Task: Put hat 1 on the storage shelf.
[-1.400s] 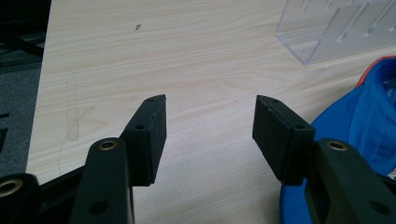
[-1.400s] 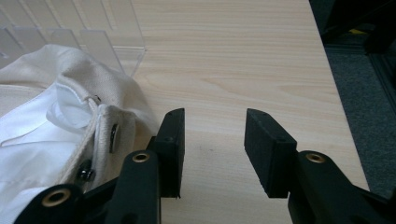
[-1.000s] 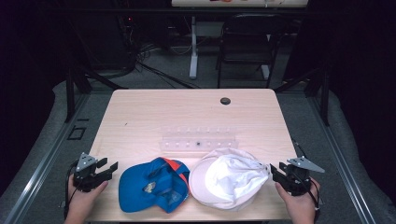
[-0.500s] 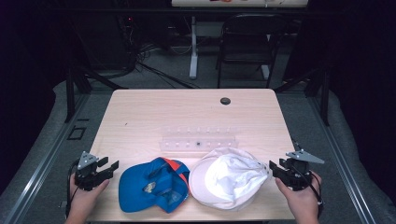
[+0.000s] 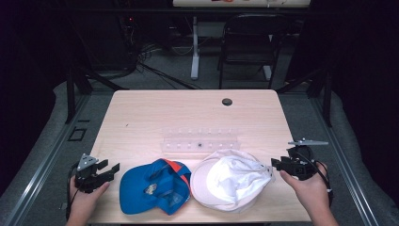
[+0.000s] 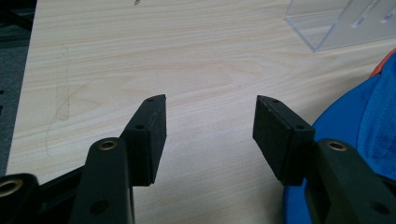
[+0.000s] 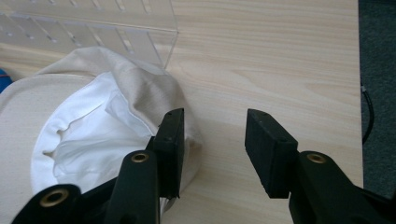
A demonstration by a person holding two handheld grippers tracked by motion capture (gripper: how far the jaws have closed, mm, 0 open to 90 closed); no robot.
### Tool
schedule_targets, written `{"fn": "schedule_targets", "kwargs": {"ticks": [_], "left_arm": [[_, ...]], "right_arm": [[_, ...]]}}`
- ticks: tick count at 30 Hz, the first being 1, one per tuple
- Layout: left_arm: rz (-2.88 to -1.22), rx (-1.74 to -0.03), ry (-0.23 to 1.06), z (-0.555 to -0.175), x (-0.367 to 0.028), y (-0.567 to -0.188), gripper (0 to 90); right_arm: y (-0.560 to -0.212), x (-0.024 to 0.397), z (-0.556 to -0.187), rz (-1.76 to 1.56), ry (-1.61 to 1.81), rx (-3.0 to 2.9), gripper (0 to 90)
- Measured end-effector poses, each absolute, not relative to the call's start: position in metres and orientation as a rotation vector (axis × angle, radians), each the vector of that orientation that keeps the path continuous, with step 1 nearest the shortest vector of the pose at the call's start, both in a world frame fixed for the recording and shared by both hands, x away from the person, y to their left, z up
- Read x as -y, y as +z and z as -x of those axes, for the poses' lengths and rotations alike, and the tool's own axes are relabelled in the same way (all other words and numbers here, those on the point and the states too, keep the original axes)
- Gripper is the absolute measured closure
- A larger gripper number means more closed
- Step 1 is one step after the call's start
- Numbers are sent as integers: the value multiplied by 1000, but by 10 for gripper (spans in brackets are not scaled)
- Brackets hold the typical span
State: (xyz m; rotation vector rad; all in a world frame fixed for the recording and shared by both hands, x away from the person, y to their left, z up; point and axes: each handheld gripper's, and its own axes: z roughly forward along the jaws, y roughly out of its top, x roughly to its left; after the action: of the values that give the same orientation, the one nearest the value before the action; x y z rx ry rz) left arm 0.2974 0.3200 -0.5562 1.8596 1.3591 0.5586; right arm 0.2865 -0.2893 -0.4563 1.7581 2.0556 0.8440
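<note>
Right claw: we see the right gripper (image 7: pixel 212 140) with its jaws parted wide and nothing clamped between them; in the high view it (image 5: pixel 277 163) sits at the right table edge, held in the right hand (image 5: pixel 308 188).
White cap: the white cap (image 7: pixel 107 135) lies upside down, lining showing, just off the right claw's left jaw; that jaw is at its rim and seems to brush the fabric, though we cannot tell whether it presses on it. The other jaw stands over bare wood.
Left claw: the left gripper (image 6: pixel 210 128) is likewise spread wide and empty; in the high view it (image 5: pixel 110 169) rests by the left table edge in the left hand (image 5: pixel 84 200).
Blue cap: the blue cap (image 6: pixel 359 140) lies just beside the left claw's right jaw, near but apart from it, with bare table (image 6: pixel 187 56) between the jaws. In the high view the blue cap (image 5: pixel 153 186) touches the white cap (image 5: pixel 230 179) at the middle.
Clear rack: the clear plastic rack (image 5: pixel 200 141) stands beyond both caps, farther from either claw, and carries nothing that we can make out.
Done so far: we judge nothing done; both caps lie loose on the table.
Left to do: we judge the whole of the work remains, starting with a grip on the white cap's rim, which the right claw is closest to.
</note>
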Motion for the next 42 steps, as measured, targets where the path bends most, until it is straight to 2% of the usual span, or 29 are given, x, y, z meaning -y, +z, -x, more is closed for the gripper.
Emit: {"fn": "schedule_targets", "kwargs": {"ticks": [10,18,29,42], "left_arm": [[-1865,-1357,565,-297,-320,-557,448],[-1864,-1347,569,-297,-319,-558,448],[-1871,-1351,560,-297,-319,-558,448],[-1869,-1346,561,-298,-319,-559,448]], "right_arm": [[-444,279,-290,-1772,758,-2180,567],[-451,265,-301,-1787,608,-2276,564],[-467,260,-317,-1873,486,-2342,636],[-482,256,-324,-1880,412,-2370,669]]}}
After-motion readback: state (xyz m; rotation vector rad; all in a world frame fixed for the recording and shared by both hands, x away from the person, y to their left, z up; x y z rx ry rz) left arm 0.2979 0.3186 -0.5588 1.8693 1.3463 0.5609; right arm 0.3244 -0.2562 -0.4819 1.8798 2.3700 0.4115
